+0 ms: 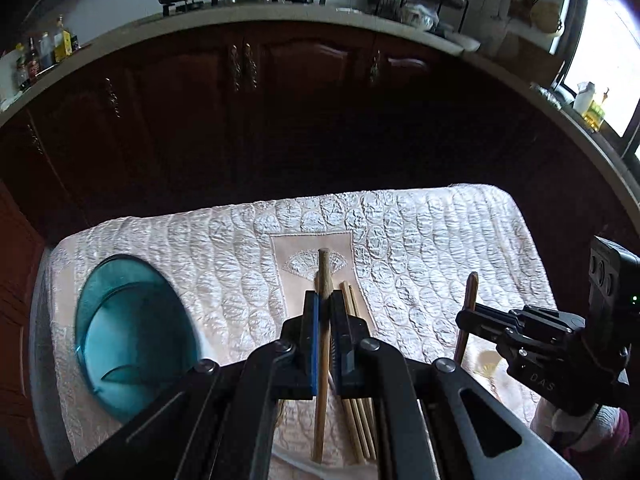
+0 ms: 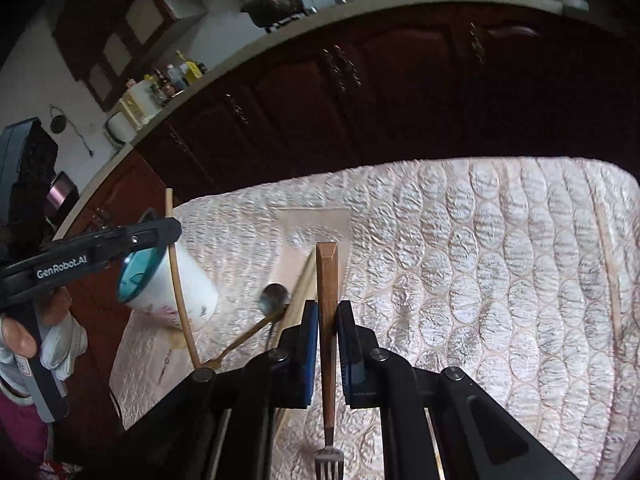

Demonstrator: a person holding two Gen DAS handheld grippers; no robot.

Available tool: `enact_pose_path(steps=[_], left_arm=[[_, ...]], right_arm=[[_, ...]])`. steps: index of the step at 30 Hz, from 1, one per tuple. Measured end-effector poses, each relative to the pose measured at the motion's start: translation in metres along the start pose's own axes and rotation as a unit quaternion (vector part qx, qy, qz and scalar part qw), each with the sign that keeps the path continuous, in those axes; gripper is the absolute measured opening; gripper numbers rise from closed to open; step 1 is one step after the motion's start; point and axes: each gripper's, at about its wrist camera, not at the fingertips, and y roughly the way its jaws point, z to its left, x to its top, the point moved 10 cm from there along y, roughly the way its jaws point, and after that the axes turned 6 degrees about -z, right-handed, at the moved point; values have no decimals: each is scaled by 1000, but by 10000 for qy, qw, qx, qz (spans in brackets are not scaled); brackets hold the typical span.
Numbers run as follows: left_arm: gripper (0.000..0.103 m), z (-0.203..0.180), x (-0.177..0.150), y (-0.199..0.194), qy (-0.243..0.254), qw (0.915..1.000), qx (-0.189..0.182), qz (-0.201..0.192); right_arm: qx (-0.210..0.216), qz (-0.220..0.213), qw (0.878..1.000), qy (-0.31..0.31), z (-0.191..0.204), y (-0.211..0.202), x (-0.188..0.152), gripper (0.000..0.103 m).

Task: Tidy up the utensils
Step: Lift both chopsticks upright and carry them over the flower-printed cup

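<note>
The left wrist view is taken from just behind the left gripper [image 1: 324, 312], looking forward and down along its fingers at the quilted table [image 1: 440, 232], with dark cabinets [image 1: 280, 100] beyond. The right wrist view is taken likewise from behind the right gripper [image 2: 328, 320], close above the same table [image 2: 500, 260]. The table, cabinets [image 2: 360, 100] and cup [image 1: 132, 332] [image 2: 176, 288] are shared, and each gripper is seen from the side in the other's view.

Dark wooden cabinets [image 1: 304, 92] run beneath a pale countertop [image 1: 248, 14] — pots above. A bright window [image 1: 604, 68] sits at right.
</note>
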Motion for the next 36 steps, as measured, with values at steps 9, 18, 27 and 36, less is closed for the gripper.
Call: enact_pose_path(steps=[9, 18, 27, 36], left_arm=[[5, 34, 15, -97, -320, 9975, -93, -618], [5, 68, 61, -167, -595, 9887, -21, -1378], [5, 125, 96, -193, -729, 9773, 660, -1874], [5, 170, 77, -145, -888, 9762, 1207, -1570]], right_arm=[[-90, -274, 9990, -347, 38, -30, 14, 11], [419, -787, 9923, -865, 116, -55, 79, 11], [924, -1164, 9799, -1335, 210, -43, 142, 11], [956, -662, 9829, -1425, 258, 34, 131, 11]])
